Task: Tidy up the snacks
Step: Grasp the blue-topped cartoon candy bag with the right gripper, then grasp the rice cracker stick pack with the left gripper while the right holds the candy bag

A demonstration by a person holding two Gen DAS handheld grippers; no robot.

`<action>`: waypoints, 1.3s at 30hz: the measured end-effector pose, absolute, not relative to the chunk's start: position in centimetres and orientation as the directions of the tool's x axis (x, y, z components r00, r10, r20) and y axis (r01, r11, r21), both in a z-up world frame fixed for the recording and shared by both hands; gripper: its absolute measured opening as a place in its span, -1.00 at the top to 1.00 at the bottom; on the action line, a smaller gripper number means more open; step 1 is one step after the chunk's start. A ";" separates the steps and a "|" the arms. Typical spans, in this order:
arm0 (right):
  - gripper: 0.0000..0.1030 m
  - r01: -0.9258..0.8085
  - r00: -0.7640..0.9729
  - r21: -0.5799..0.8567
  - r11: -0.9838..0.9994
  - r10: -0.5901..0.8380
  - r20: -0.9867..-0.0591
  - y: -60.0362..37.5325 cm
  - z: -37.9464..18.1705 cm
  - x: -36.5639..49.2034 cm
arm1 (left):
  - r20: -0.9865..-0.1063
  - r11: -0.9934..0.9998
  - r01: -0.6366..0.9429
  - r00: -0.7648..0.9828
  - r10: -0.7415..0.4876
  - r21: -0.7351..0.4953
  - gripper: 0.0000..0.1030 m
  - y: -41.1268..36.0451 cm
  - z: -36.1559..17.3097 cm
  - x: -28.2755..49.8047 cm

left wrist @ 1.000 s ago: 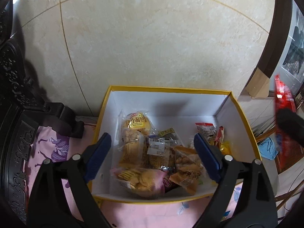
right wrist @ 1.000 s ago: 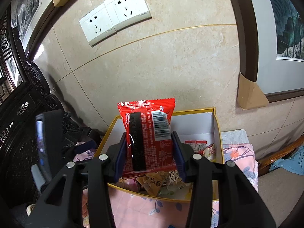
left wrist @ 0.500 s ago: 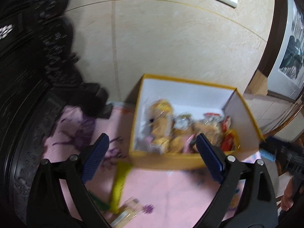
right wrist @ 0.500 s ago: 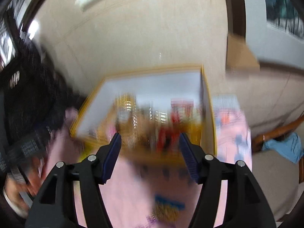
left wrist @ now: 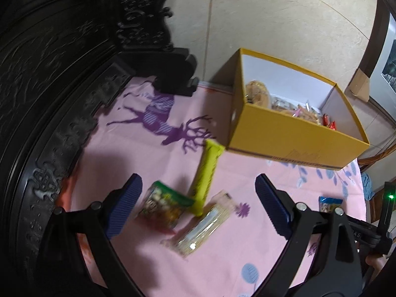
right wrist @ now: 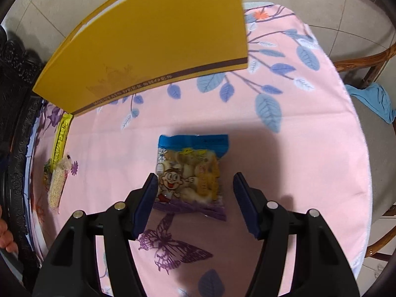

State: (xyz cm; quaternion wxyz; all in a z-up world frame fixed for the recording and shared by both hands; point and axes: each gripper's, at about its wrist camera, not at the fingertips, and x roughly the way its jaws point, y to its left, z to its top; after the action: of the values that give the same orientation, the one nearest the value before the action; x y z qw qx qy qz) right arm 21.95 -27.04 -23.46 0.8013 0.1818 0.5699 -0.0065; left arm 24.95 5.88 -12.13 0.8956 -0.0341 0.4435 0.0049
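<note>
Red packet gone from right gripper (right wrist: 195,198), jaws wide astride blue-topped snack bag (right wrist: 190,173), perhaps untouched.

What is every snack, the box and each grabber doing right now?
Yellow box: open, no lid, partly filled with snacks.
Blue cartoon snack bag: sealed, flat on the cloth, between the open right fingers.
Yellow-green bar: flat on the cloth outside the box.
Green snack packet: lying beside that bar.
Clear cracker pack: lying flat.
Left gripper: open, empty.
Right gripper: open, empty.
</note>
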 end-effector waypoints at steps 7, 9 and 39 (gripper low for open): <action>-0.29 0.171 0.368 0.171 0.970 0.099 -0.924 -24.2 -23.9 23.1 | -0.797 0.999 -0.048 0.603 0.016 -0.016 -0.83 6.7 -13.2 23.0; -0.25 0.130 0.381 0.120 0.984 0.062 -0.923 -23.1 -24.0 23.1 | -0.802 0.999 -0.034 0.597 0.019 -0.002 -0.83 6.4 -13.6 22.8; 0.02 0.089 0.383 0.262 0.961 0.209 -0.900 -23.6 -23.1 20.1 | -0.855 0.963 0.269 0.502 -0.129 0.012 0.09 1.8 -23.5 22.0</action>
State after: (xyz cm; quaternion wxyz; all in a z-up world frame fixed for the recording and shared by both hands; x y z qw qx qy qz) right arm 20.14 -23.63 -23.13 0.8207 0.1345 0.5541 0.0368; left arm 22.03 1.75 -23.47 0.8636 0.0720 0.4855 -0.1151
